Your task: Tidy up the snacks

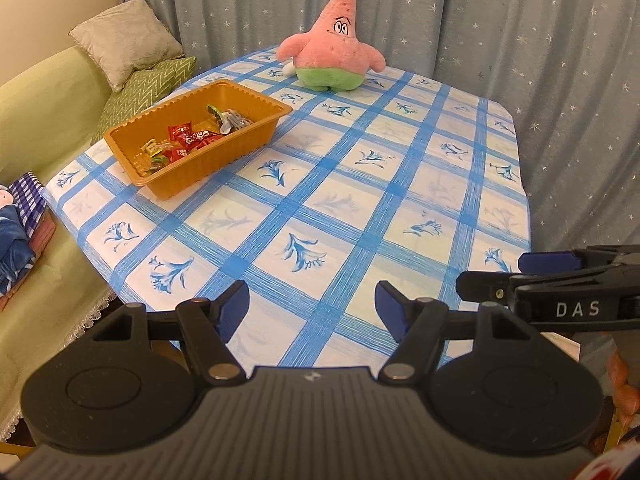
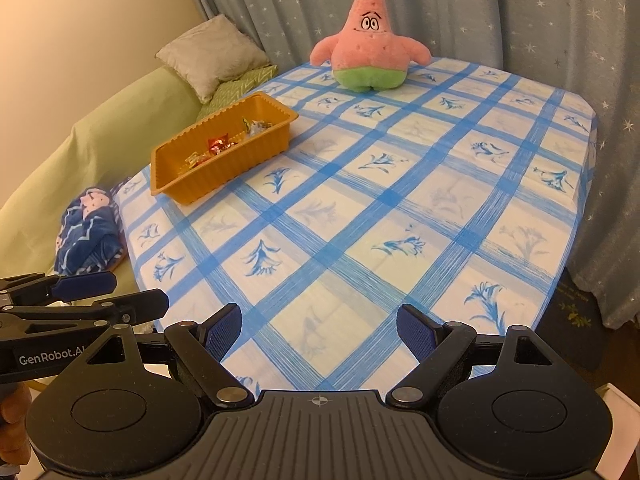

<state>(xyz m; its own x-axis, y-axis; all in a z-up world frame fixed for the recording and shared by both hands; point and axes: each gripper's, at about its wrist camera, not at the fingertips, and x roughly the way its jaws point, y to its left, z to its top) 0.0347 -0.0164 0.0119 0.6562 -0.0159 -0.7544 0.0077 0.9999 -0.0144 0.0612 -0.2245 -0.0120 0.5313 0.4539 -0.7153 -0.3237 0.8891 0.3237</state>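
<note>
Left wrist view: left gripper (image 1: 313, 308) jaws apart, empty, above near table edge; right gripper (image 2: 319, 330) same w/ nothing held. Snacks (image 1: 188, 140) sit in orange tray (image 1: 224, 152) on far-left of tablecloth (image 1: 360, 200), near pink plush (image 1: 334, 52)

- Warm, yellowish indoor light fills both views, moderately bright and even.
- Shadows are soft: a faint one sits beside the orange tray (image 1: 224, 152) on the tablecloth (image 1: 360, 184).
- No strong glare appears.
- Fisheye distortion bends the table's edges and curtains (image 1: 520, 40); dark vignetting cuts the top corners.
- Near gripper bodies look slightly soft; the middle stays sharp.
</note>
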